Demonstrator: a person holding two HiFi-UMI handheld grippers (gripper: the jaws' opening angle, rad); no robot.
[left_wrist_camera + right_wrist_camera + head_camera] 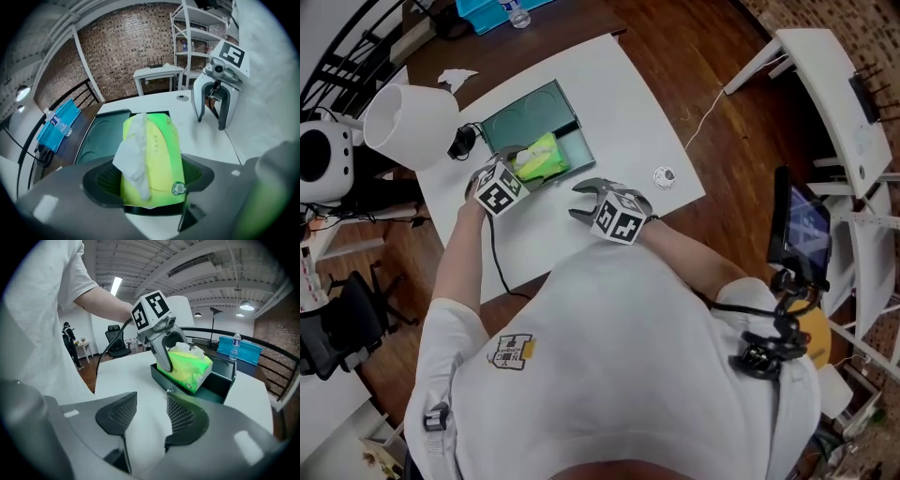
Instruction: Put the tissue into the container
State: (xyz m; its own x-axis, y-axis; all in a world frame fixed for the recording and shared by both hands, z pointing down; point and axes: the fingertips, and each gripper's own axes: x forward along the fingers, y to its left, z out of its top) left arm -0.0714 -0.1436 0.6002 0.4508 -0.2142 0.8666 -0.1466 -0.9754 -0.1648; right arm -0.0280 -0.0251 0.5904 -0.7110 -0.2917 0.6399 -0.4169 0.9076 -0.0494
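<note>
A yellow-green tissue pack (540,157) with a white tissue sticking out of its top sits between the jaws of my left gripper (528,167), which is shut on it. In the left gripper view the pack (157,154) fills the gap between both pads of this gripper (150,177). The pack (193,365) hangs tilted, its lower end inside the dark green container (221,380), whose lid (525,117) lies open behind it. My right gripper (579,201) hovers over the white table (619,103) just right of the container. It (147,416) is open with nothing between its jaws.
A white lamp shade (411,125) stands at the table's left edge beside a black cable (465,141). A small round object (664,176) lies on the table's right part. A crumpled white tissue (456,77) lies on the floor. A tablet on a stand (806,230) is at the right.
</note>
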